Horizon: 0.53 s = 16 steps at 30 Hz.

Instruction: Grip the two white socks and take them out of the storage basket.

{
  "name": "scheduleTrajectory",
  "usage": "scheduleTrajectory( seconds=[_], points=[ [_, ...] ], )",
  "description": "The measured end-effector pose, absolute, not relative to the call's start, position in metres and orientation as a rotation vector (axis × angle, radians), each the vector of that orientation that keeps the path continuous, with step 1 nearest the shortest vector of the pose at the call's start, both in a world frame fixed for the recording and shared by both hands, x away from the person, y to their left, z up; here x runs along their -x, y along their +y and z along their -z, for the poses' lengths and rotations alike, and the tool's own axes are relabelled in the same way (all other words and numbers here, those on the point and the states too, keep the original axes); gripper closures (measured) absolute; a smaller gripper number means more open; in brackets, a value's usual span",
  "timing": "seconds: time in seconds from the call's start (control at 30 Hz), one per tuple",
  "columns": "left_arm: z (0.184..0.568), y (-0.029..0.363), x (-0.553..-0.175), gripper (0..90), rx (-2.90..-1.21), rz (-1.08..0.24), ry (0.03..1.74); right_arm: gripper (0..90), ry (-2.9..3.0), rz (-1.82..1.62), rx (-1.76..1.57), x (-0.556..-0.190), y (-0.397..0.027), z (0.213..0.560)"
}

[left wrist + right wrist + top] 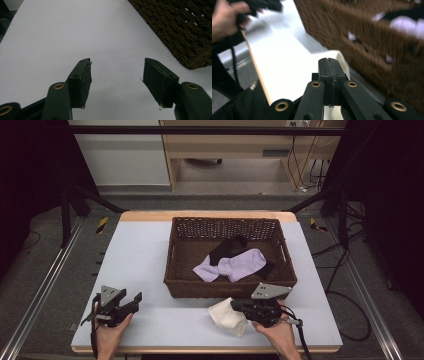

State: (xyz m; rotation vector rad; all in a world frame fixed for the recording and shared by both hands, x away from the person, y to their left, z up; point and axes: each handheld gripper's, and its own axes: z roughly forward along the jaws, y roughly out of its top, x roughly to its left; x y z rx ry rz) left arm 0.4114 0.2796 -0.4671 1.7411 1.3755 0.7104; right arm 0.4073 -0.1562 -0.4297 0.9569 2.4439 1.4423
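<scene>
Cloth, a crumpled white fabric bundle [228, 318], lies on the pale table top [140, 265] just outside the near wall of the dark brown woven wicker basket [175, 262], at about five o'clock on the table. The right gripper [235, 307] sits just beside the bundle's three o'clock side, its tips at the cloth's upper edge; whether they touch it cannot be told. In the right gripper view its two black jaws are pressed flat together with nothing between them, the white bundle [342, 58] showing just past their tips and the blurred basket wall [352, 32] running off at one o'clock.

Inside the basket lie a lilac fabric piece [235, 264] and a black fabric piece [226, 248], overlapping near the middle.

The left gripper [135, 300] rests at about seven o'clock on the table, well apart from the bundle and the basket. In the left gripper view its jaws stand partly apart over bare table [75, 30], holding nothing, with a basket corner [190, 30] at two o'clock
</scene>
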Motion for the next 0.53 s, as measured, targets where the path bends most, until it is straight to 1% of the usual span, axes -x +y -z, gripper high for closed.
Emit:
scheduleTrajectory(
  seconds=[0.03,0.1,0.13,0.2,0.33,0.53],
  points=[
    [0.467,0.280,-0.411,38.5,-1.746,-0.710,1.373,89.7,2.455,-1.378,-0.989,-0.410,-0.157,0.441],
    [0.467,0.280,-0.411,38.5,-1.747,-0.709,1.372,88.9,2.459,-1.357,-1.000,-0.412,-0.157,0.446],
    [0.467,0.280,-0.411,38.5,-1.747,-0.707,1.372,86.9,2.456,-1.345,-1.011,-0.412,-0.158,0.450],
    [0.467,0.280,-0.412,38.5,-1.745,-0.708,1.372,78.7,2.442,-1.325,-1.021,-0.412,-0.161,0.454],
    [0.467,0.281,-0.411,38.4,-1.742,-0.707,1.370,67.8,2.379,-1.359,-1.022,-0.407,-0.173,0.452],
    [0.466,0.281,-0.411,38.1,-1.741,-0.710,1.372,58.3,2.333,-1.306,-1.096,-0.397,-0.203,0.455]
  ],
)
